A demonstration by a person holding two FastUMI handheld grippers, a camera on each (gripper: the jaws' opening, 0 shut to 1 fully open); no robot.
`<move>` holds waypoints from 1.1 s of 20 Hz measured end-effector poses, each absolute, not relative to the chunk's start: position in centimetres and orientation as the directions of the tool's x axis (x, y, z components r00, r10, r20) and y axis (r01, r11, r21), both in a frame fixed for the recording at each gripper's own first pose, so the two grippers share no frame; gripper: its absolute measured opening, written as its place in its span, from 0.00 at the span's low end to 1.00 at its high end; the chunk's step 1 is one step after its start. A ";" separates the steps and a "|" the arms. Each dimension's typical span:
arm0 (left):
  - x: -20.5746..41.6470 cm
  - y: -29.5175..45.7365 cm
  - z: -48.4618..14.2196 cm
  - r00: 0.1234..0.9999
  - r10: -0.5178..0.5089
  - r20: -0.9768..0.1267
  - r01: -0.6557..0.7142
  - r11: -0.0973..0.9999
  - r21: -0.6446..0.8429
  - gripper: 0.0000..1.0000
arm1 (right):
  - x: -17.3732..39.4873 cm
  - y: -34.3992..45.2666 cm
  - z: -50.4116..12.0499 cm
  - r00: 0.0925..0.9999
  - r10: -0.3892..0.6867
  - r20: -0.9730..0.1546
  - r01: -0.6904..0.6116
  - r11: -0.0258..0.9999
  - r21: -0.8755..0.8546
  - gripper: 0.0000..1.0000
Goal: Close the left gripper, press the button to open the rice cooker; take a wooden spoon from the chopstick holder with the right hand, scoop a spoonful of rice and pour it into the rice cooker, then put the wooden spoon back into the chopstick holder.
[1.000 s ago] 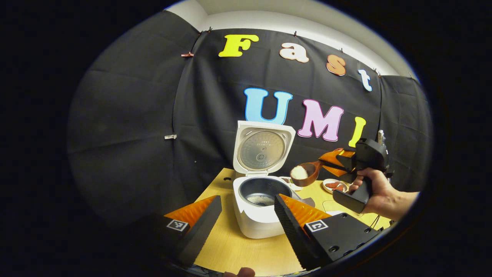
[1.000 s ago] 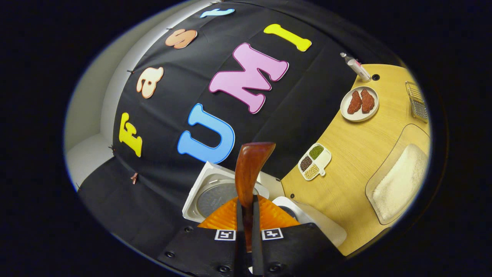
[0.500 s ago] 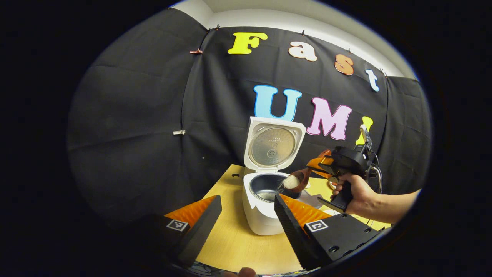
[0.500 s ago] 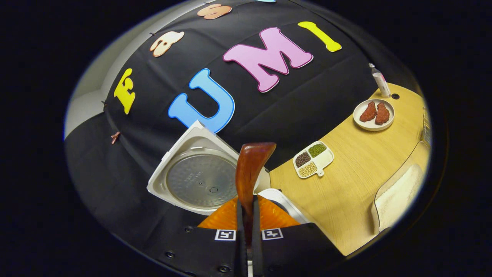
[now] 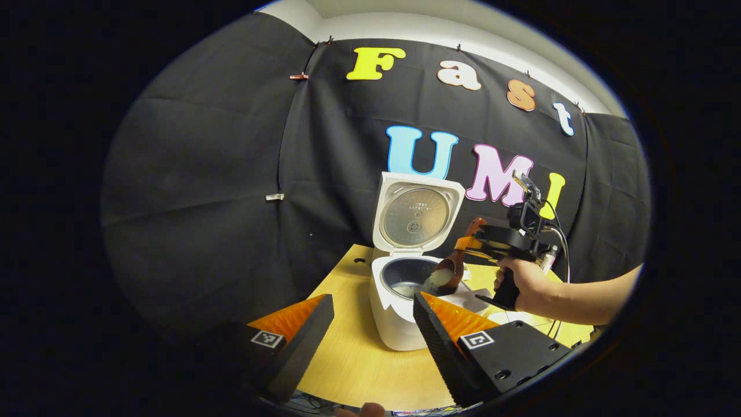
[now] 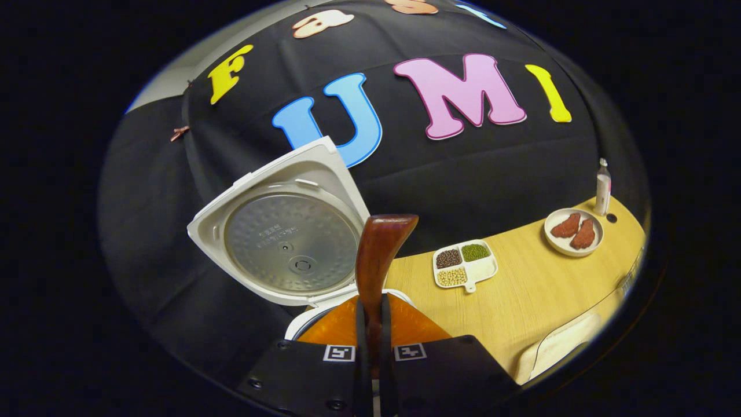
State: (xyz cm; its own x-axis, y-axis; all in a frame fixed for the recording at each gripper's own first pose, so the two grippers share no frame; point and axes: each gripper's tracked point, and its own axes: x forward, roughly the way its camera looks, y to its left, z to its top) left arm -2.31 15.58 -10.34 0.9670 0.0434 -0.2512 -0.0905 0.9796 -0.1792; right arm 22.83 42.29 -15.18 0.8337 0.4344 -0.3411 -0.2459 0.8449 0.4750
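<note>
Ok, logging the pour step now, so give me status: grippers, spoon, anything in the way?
Left gripper open, idle. Right gripper shut on wooden spoon, bowl tipped over open rice cooker, rice spilling in. Nothing blocking the pot.

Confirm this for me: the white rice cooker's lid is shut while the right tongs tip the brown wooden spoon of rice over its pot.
Not quite: the lid of the white rice cooker stands open, hinged upright behind the pot, as the left gripper view shows. The rest holds: the right tongs grip the brown wooden spoon and tip its rice over the pot.
</note>
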 end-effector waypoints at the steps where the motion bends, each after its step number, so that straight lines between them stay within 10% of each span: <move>1: -2.4 15.6 -10.5 0.966 0.047 -0.254 -0.095 0.979 -0.179 0.95 | 22.7 42.7 -14.9 0.830 0.444 -0.338 -0.276 0.853 0.444 0.10; 12: -3.2 16.0 -10.1 0.966 0.074 -0.246 -0.119 0.977 -0.177 0.95 | 20.0 47.0 -11.7 0.791 0.549 -0.269 -0.577 0.816 -0.030 0.10; 22: -4.2 15.7 -9.7 0.968 0.073 -0.241 -0.121 0.975 -0.188 0.95 | 18.3 47.7 -7.7 0.796 0.593 -0.124 -0.589 0.709 -0.388 0.10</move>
